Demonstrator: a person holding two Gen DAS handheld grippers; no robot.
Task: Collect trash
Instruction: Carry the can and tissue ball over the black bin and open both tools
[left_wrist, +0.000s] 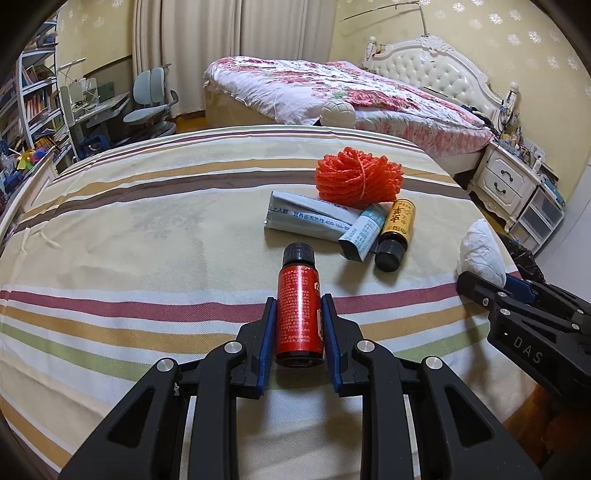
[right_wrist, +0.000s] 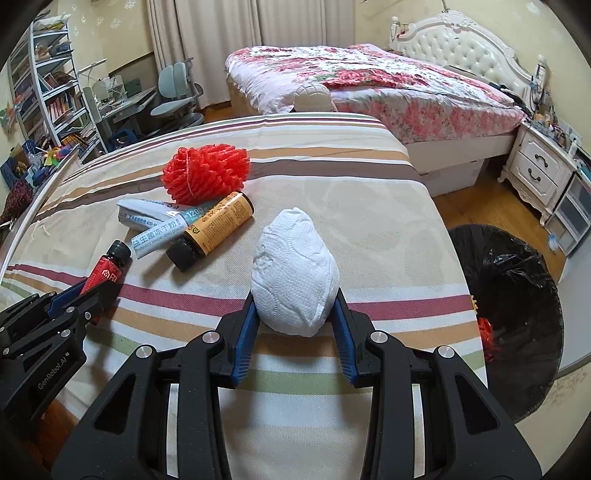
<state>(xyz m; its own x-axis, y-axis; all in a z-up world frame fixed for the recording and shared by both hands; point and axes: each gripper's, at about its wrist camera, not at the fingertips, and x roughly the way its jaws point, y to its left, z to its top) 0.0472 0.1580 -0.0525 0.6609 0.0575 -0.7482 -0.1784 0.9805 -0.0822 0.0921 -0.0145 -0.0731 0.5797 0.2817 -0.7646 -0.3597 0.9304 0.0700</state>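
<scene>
My left gripper (left_wrist: 300, 306) is shut on a red bottle (left_wrist: 299, 314) with a black cap, over the striped tablecloth (left_wrist: 147, 229). My right gripper (right_wrist: 295, 299) is shut on a crumpled white paper towel (right_wrist: 293, 280); it also shows in the left wrist view (left_wrist: 480, 254). An orange foam net (left_wrist: 358, 177), grey-blue sachet boxes (left_wrist: 314, 218) and a yellow-labelled dark bottle (left_wrist: 395, 232) lie together on the table. A bin with a black bag (right_wrist: 517, 295) stands on the floor right of the table, red trash (right_wrist: 485, 332) inside.
A bed with a floral quilt (left_wrist: 351, 92) stands behind the table. A white nightstand (left_wrist: 506, 177) is at the right, a desk chair (left_wrist: 151, 103) and bookshelves (left_wrist: 33, 99) at the left. The table's right edge is near the bin.
</scene>
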